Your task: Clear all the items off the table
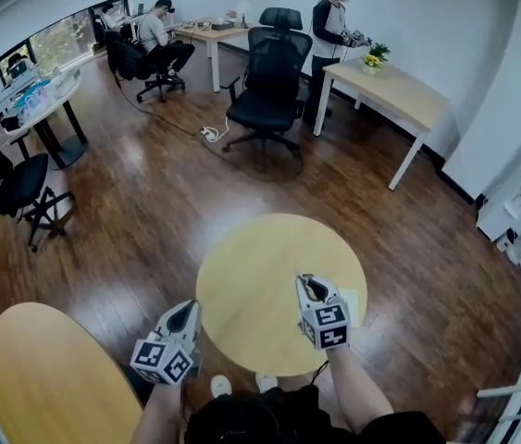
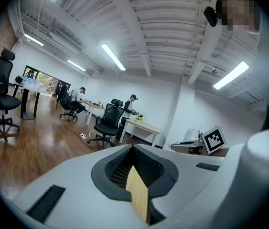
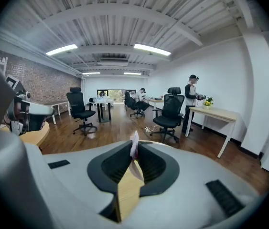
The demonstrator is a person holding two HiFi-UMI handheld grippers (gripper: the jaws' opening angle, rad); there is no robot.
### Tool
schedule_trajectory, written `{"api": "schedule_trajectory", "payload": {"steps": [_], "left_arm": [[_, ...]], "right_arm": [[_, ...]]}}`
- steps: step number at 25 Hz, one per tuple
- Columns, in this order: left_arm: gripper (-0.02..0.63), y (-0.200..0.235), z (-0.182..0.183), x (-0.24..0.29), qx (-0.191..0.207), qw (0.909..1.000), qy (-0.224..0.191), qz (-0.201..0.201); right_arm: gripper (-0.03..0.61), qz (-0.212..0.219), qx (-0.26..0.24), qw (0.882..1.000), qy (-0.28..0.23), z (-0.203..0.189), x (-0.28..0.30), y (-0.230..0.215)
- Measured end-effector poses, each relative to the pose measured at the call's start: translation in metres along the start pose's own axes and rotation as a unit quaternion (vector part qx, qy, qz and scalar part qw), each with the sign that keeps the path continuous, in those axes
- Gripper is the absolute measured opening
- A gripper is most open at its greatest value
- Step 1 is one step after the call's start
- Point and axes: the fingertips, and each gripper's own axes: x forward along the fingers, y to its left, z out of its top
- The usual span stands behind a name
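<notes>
The round yellow table (image 1: 260, 266) lies just ahead of me. On its near right part lies a pale sheet of paper (image 1: 351, 302), next to my right gripper (image 1: 309, 287). In the right gripper view my right gripper (image 3: 135, 150) is shut on a thin white slip (image 3: 134, 138) that sticks up between the black pads. My left gripper (image 1: 187, 314) hangs off the table's near left edge. In its own view the left gripper (image 2: 133, 149) has its jaws together with nothing between them, and the table's wood shows through the gap at their base.
A second round yellow table (image 1: 47, 377) stands at the lower left. Farther off are a black office chair (image 1: 269, 81), a rectangular desk (image 1: 394, 91) with a person (image 1: 334, 26) beside it, another chair (image 1: 15, 183) at the left, and white furniture (image 1: 519, 211) at the right.
</notes>
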Motion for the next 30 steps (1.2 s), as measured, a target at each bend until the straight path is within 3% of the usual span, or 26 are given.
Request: {"api": "schedule_trajectory", "payload": {"steps": [6, 11, 18, 23, 30], "left_arm": [[-0.009, 0.033, -0.039, -0.02, -0.048, 0.9966, 0.044, 0.05], [-0.009, 0.056, -0.065, -0.021, -0.077, 0.9908, 0.075, 0.082], [-0.009, 0.064, -0.087, -0.024, -0.087, 0.9869, 0.107, 0.084], [-0.009, 0.065, -0.093, -0.025, -0.091, 0.9863, 0.113, 0.08], [-0.009, 0.058, -0.082, -0.027, -0.084, 0.9883, 0.105, 0.072]], "right_arm": [[0.038, 0.043, 0.001, 0.997, 0.068, -0.05, 0.027, 0.035], [0.038, 0.051, -0.008, 0.993, 0.106, -0.079, 0.055, 0.045], [0.048, 0.049, 0.0, 0.989, 0.141, -0.113, 0.078, 0.05], [0.198, 0.057, -0.001, 0.985, 0.165, -0.13, 0.085, 0.06], [0.198, 0.058, 0.003, 0.985, 0.16, -0.126, 0.077, 0.062]]}}
